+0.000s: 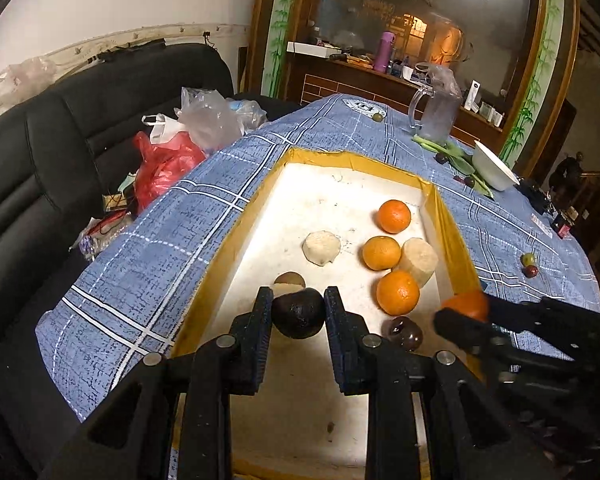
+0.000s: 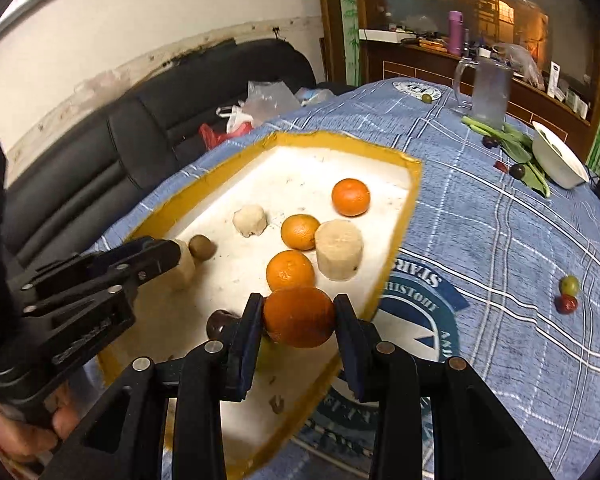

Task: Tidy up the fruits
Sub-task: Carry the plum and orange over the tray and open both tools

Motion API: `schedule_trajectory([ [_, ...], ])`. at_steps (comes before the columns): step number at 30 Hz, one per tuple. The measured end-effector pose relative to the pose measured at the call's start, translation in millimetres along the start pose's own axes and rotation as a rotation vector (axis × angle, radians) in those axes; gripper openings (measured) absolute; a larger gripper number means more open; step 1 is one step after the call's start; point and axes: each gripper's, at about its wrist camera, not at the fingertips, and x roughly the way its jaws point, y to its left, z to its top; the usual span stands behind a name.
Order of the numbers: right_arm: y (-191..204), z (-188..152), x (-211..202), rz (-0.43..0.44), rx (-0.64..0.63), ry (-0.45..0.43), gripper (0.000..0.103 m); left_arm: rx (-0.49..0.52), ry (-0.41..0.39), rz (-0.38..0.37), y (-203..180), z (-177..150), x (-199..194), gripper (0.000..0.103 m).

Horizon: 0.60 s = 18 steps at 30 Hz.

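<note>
Where a black sofa (image 1: 60,152) backs it, blue checked tablecloth (image 1: 172,232) covers the table.

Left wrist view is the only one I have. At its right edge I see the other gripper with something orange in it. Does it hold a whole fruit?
Observer: Yes. The right gripper is shut on a whole orange, with one pad on each side.
Operator: Where is it relative to the tray?
Observer: In the right wrist view the orange shows in front of the tray's white floor, close to the right part of the tray's yellow rim.
Operator: What lies just outside that rim? The gripper blocks it for me.
Observer: A round printed emblem on the blue checked cloth. The tray covers its left part.
</note>
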Motion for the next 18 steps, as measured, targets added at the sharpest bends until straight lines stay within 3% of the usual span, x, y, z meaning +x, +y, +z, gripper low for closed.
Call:
schedule_trajectory([
  [1, 1, 0, 3, -0.012, -0.009, 0.002, 0.039, -0.007, 0.001, -0.006, 1, 0, 0, 0.031],
  [3, 5, -1, 7, -0.040, -0.034, -0.004, 0.039, -0.019, -0.010, -0.019, 4, 1, -3, 0.050],
  [6, 11, -2, 9, -0.070, -0.073, -0.006, 0.041, -0.024, -0.036, -0.033, 6, 4, -10, 0.057],
  [8, 13, -2, 9, -0.081, -0.081, -0.013, 0.051, -0.029, -0.043, -0.050, 6, 5, -13, 0.062],
  [10, 15, 0, 6, -0.098, -0.086, -0.036, 0.064, -0.032, -0.045, -0.060, 5, 5, -16, 0.065],
  [18, 5, -13, -27, -0.131, -0.043, -0.108, 0.067, -0.047, -0.047, -0.097, -4, 9, -28, 0.070],
])
